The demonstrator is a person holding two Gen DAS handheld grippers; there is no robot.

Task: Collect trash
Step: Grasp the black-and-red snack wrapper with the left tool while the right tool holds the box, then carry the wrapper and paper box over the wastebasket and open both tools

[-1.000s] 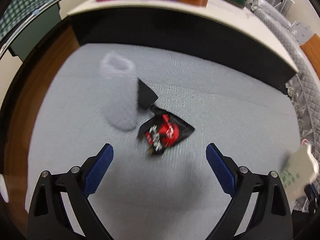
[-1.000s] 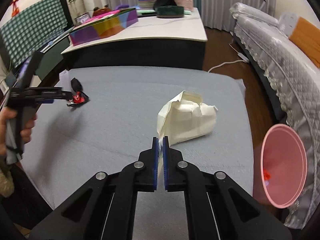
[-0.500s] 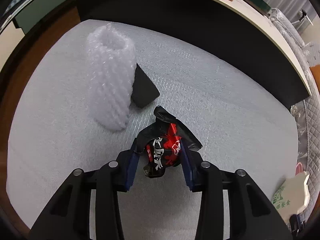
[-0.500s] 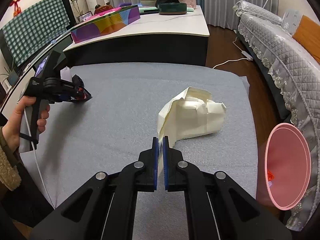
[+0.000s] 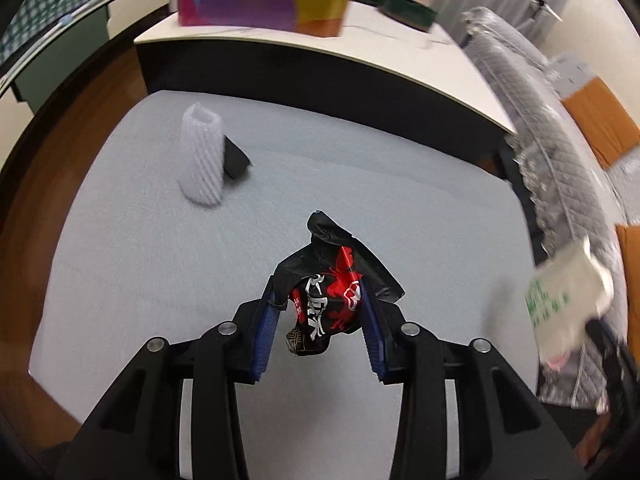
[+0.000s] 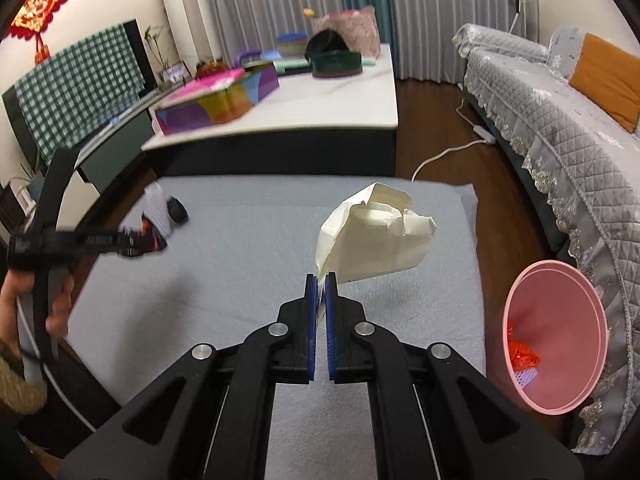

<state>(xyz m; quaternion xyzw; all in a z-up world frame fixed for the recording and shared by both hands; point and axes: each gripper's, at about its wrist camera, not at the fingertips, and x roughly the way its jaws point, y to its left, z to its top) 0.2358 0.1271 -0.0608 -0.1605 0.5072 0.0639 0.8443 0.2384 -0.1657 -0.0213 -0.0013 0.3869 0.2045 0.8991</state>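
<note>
Carrying: both claws hold a piece of trash lifted clear of the grey surface [image 6: 248,280]; the step in hand looks like the carry toward the bin.
Left claw: the left claw [image 5: 318,316] pinches a crumpled black-and-red snack wrapper [image 5: 328,300] between its blue pads, partly closed around the bulk of it.
Right claw: the right claw [image 6: 320,312] is pressed almost together on one edge of a crumpled cream paper carton [image 6: 376,236], which hangs out past the tips.
Bin: one pink bin [image 6: 556,336] stands on the floor at the near right, beside the surface, with a red scrap and a pale scrap already inside.
Next move: as I judge it, each claw needs to travel right, get over the bin's mouth and only then let go; the carton is nearer, so it likely goes first, and the wrapper has the whole surface to cross.
Left behind: one white foam net sleeve [image 5: 202,160] and one small black piece [image 5: 236,158] touching it, at the far left of the surface.
Count: two claws, two held items, two items waiting, one bin.
Person: one hand [image 6: 24,296] shows, gripping the left claw's handle.
</note>
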